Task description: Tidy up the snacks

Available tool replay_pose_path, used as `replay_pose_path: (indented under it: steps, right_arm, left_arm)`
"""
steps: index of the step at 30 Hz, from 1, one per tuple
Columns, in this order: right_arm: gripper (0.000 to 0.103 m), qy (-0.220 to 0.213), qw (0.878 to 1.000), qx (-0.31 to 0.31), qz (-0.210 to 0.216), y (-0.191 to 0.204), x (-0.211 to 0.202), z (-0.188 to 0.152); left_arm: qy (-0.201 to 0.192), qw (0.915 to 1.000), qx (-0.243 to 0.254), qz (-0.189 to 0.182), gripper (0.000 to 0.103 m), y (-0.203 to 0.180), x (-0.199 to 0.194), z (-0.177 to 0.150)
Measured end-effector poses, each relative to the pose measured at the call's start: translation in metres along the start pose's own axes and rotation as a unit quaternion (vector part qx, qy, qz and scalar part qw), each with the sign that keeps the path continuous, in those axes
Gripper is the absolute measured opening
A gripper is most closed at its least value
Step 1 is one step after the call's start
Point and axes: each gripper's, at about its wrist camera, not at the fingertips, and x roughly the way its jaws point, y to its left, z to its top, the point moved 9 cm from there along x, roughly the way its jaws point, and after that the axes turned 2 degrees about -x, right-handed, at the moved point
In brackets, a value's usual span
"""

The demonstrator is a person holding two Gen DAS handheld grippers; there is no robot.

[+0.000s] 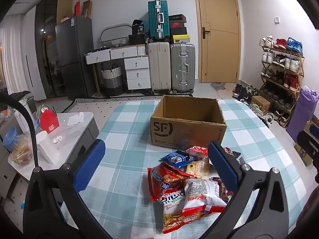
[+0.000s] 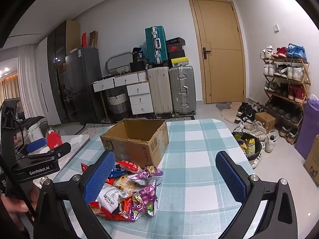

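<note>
Cardboard box: we see the brown cardboard box (image 1: 187,123) standing open-topped on the counter (image 1: 123,131), empty as far as its inside shows, its printed side turned toward us in the left wrist view.
Cloth: a blue-and-white checked cloth covers the counter.
Snack pile: the snack packets (image 1: 189,183) lie in a loose heap on the cloth, just in front of the box and on our side of it.
Long axis: the large red noodle bag (image 1: 169,195) lies flat with its length running from near us toward the box; a blue packet (image 1: 176,158) lies slanted at the far end of the heap; the purple packets (image 2: 145,195) sit crumpled at the heap's right edge, so we cannot tell their direction.
Left gripper: our left gripper (image 1: 157,165) tilts down toward the heap, jaws spread wide and holding nothing; its right pad stands over the packets, but we cannot tell whether it touches them.
Right gripper: our right gripper (image 2: 167,175) also slopes gently downward, jaws wide apart and empty; the left pad is over the heap's edge, the right pad above bare cloth.
</note>
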Motion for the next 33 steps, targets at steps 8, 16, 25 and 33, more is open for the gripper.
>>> replay_pose_path:
  steps: [8, 16, 25, 33]
  right_arm:
    - [0.103, -0.003, 1.0, 0.001, 0.008, -0.005, -0.003, 0.005]
    - [0.103, -0.005, 1.0, -0.012, 0.013, 0.013, -0.006, 0.002]
    - [0.103, -0.003, 1.0, -0.017, 0.015, 0.016, -0.005, 0.0]
    - [0.103, -0.002, 1.0, -0.012, 0.016, 0.015, -0.003, -0.002]
  left_arm:
    - [-0.039, 0.9992, 0.012, 0.004, 0.102, -0.001, -0.021, 0.0]
    - [-0.028, 0.9996, 0.007, 0.007, 0.102, -0.001, -0.011, 0.001]
    - [-0.027, 0.9996, 0.003, 0.003, 0.102, 0.001, -0.013, 0.0]
    - [-0.034, 0.9994, 0.008, 0.01, 0.102, 0.0, -0.016, 0.0]
